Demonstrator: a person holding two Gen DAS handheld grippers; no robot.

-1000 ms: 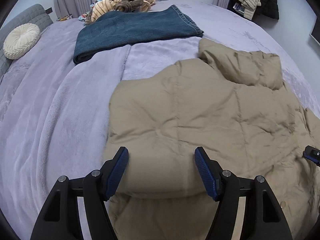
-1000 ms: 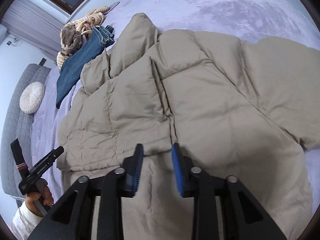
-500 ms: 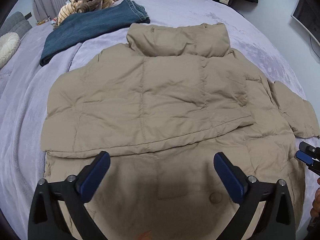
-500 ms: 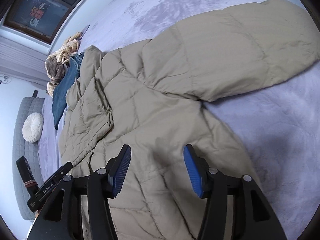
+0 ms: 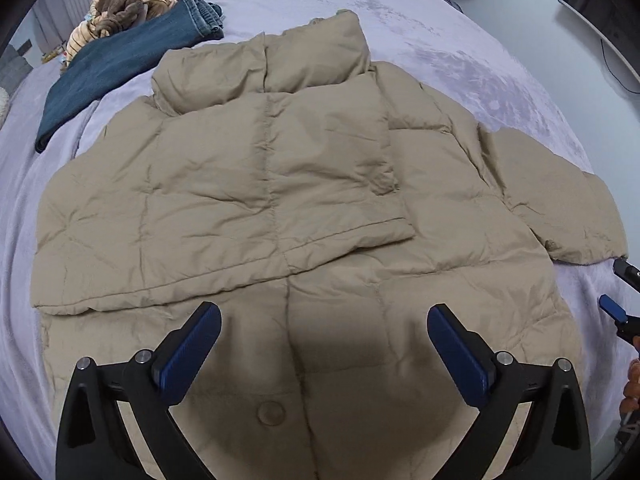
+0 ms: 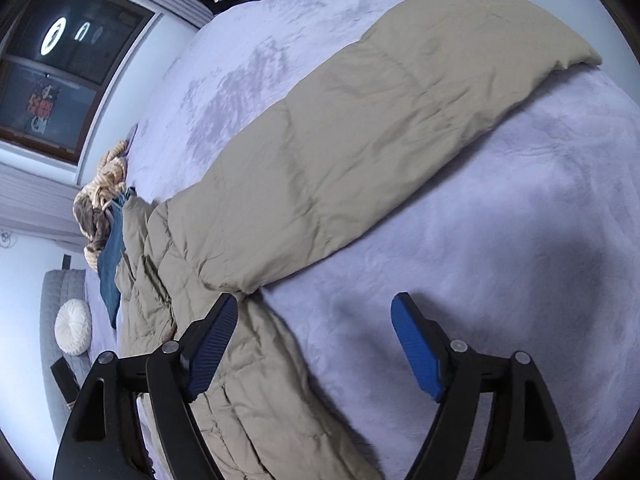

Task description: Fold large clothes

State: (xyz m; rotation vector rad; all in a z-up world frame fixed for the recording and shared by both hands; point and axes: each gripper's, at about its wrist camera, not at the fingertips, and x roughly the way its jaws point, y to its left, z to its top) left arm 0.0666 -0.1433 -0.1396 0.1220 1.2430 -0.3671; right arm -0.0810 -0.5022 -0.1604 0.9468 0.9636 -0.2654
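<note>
The tan jacket (image 5: 280, 184) lay spread on the lilac bed (image 5: 500, 80), collar (image 5: 264, 64) toward the far side. 1 sleeve was already folded across the body, its cuff edge running level above the hem. The other sleeve (image 6: 380, 128) stretched out flat to the right over the bedcover, well away from the body.

The left tool (image 5: 324, 352) hovered over the hem, wide apart and gripping nothing, 2 blue pads (image 5: 188, 356) either side of the centre seam. A round snap (image 5: 272, 413) showed on the fabric just below the gap between them.

The right tool (image 6: 316, 344) hung at the jacket's right edge, also spread wide and empty. Its left pad (image 6: 212, 344) sat over the side of the jacket, just below where the outstretched sleeve joined the body; whether it touched the cloth I could not tell. Its right pad (image 6: 416, 352) sat over bare bedcover. In the left view that tool's blue tip (image 5: 612, 310) poked in at the right margin, near the sleeve's cuff.

Beyond the collar, folded jeans (image 5: 120, 68) lay on the bed, with a heap of brown and striped clothes (image 5: 132, 4) just past them. A round white cushion (image 6: 73, 326) rested against the grey headboard (image 6: 64, 292).
</note>
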